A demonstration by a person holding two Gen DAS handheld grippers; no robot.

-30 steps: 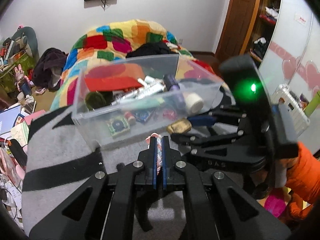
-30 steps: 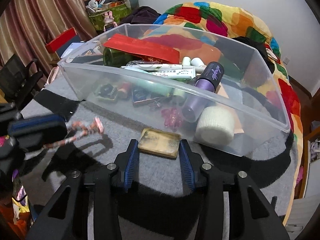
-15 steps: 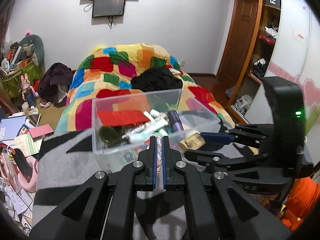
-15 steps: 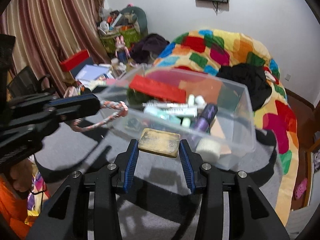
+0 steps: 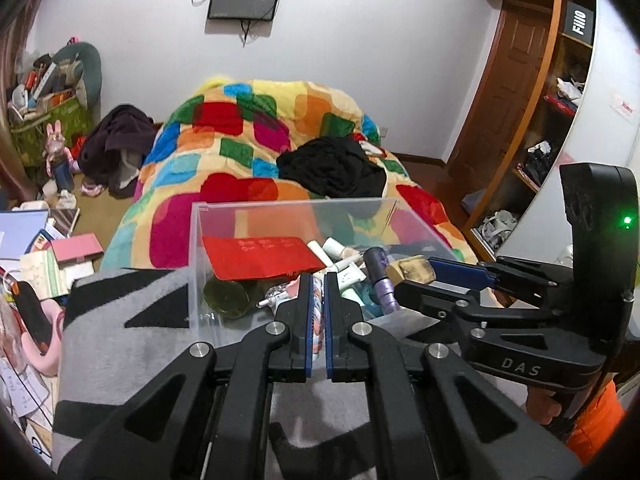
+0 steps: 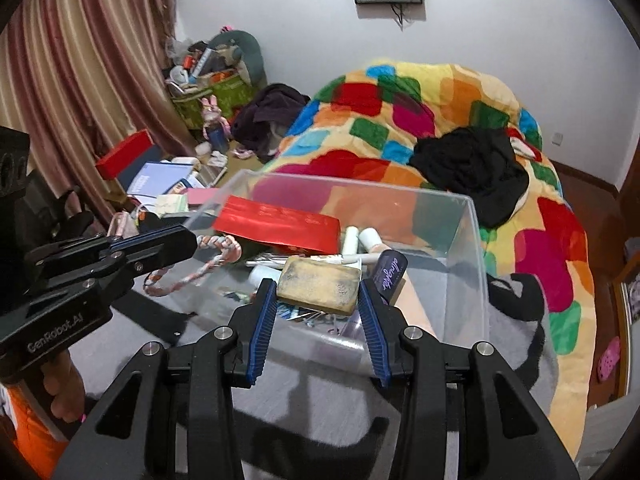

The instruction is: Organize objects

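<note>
Hand-held grippers tilted down: left (image 5: 316, 300) pinching cord (image 6: 188, 276); right (image 6: 318, 300) clamping block (image 6: 320, 284)

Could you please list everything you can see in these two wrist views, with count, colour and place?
clear bin: one, transparent, on the grey blanket.
red envelope: one, in the bin.
purple tube: one, in the bin.
white tubes: several, in the bin.
patchwork quilt: one, multicoloured, on the bed behind.
black garment: one, on the quilt.
braided cord: one, pink-white, in the left gripper.
tan block: one, in the right gripper.
</note>
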